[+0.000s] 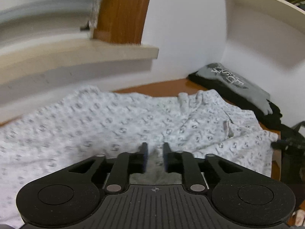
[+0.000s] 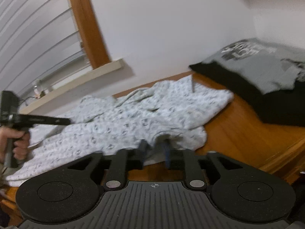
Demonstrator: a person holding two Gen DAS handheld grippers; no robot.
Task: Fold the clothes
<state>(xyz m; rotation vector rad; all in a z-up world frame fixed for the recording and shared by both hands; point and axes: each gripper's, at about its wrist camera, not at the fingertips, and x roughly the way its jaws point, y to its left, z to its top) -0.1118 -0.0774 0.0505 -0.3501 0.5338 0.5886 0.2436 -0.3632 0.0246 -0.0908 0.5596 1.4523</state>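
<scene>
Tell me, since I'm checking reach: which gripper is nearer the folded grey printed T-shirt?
Right. The right gripper works the white patterned garment's edge nearest the grey printed T-shirt; the left gripper is at the garment's far side.

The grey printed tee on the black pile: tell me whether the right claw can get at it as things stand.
Probably not yet. The right claw looks shut on the patterned white garment's edge; the grey printed tee lies beyond, with bare wooden surface between.
</scene>
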